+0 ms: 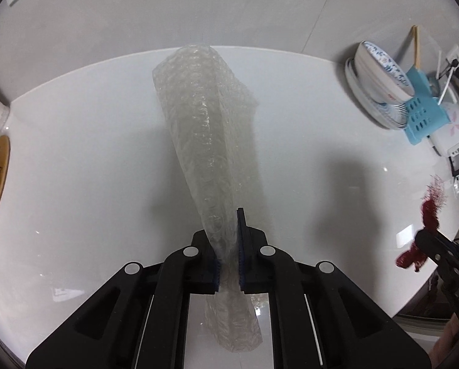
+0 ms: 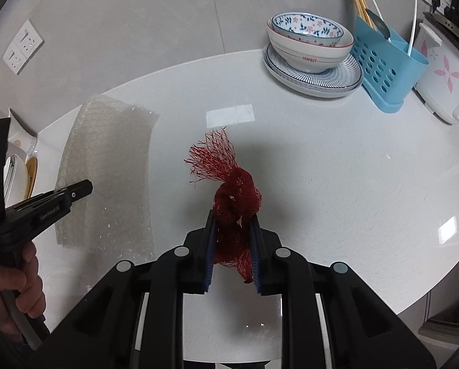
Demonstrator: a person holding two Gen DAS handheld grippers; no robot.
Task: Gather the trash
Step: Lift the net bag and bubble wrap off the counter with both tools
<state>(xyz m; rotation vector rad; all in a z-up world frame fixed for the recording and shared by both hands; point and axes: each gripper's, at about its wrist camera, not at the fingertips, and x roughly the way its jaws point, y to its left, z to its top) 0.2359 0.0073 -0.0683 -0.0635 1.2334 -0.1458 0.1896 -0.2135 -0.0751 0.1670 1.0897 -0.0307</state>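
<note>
Two pieces of trash gathered, neither yet binned. My left gripper (image 1: pixel 228 264) has its jaws clamped on the clear sheet of bubble wrap (image 1: pixel 205 129), which hangs over the glossy white bench (image 1: pixel 76 153), well left of the stacked patterned ceramic bowls (image 2: pixel 309 46). My right gripper (image 2: pixel 232 255) has its jaws clamped on the crumpled red plastic mesh net (image 2: pixel 229 190) — nearer those bowls. No bin shows in either view; disposal remains, I judge — the collecting looks largely done.

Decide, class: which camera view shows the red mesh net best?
The right wrist view: the red mesh net sits centred, clamped in the right tool, frayed end visible. The left wrist view shows only a blurred piece at its right edge.
</note>
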